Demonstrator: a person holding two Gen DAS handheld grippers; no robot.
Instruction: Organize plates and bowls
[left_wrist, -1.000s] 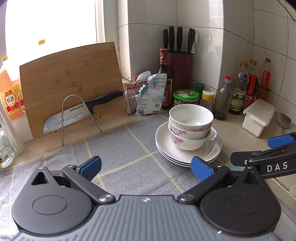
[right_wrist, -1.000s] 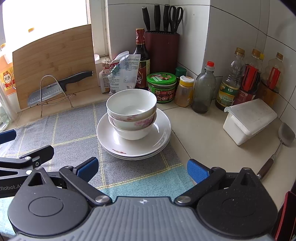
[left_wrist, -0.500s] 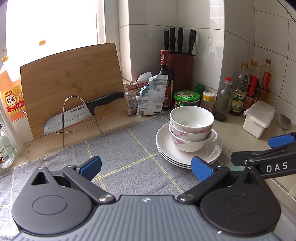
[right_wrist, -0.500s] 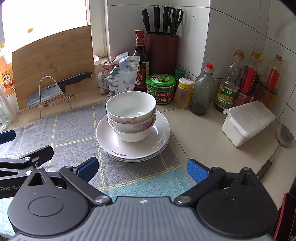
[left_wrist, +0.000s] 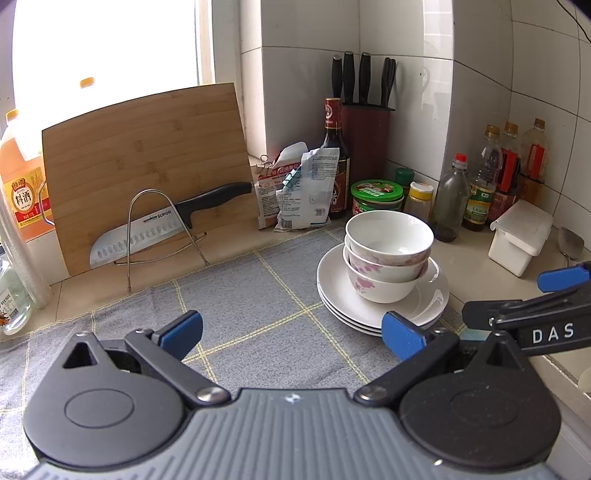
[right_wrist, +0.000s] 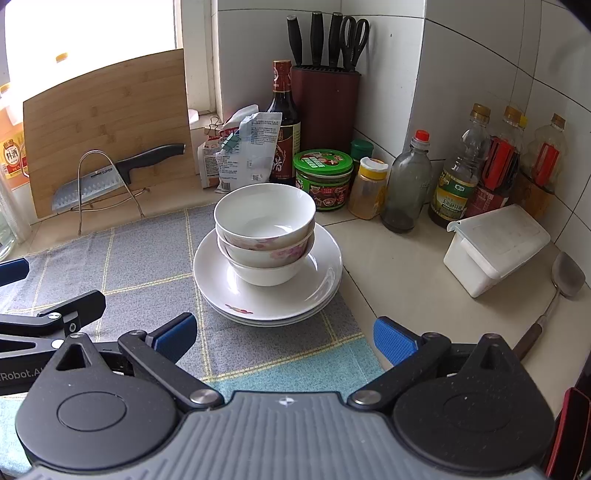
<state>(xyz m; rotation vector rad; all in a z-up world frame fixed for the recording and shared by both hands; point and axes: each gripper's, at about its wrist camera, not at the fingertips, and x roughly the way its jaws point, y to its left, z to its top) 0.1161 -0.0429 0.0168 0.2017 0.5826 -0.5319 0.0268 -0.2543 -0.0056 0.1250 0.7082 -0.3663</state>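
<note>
Kitchen counter: bowls (right_wrist: 264, 221) on plates (right_wrist: 267, 291) sit dead ahead of the right gripper (right_wrist: 284, 334), right of the left gripper (left_wrist: 291, 330); both spread, empty.

"SUPOR" is printed on the steel blade of the black-handled knife (left_wrist: 147, 236). The orange plastic jug (left_wrist: 20, 184) at the counter's left edge carries a label reading "料酒". The black right gripper (left_wrist: 554, 332) arm reads "DAS"; the black left gripper (right_wrist: 22, 374) arm reads "Robot.A", cut off.

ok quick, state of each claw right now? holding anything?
Left claw: open, holding nothing, short of the stacked bowls.
Right claw: open, holding nothing, facing the stack of plates.
</note>
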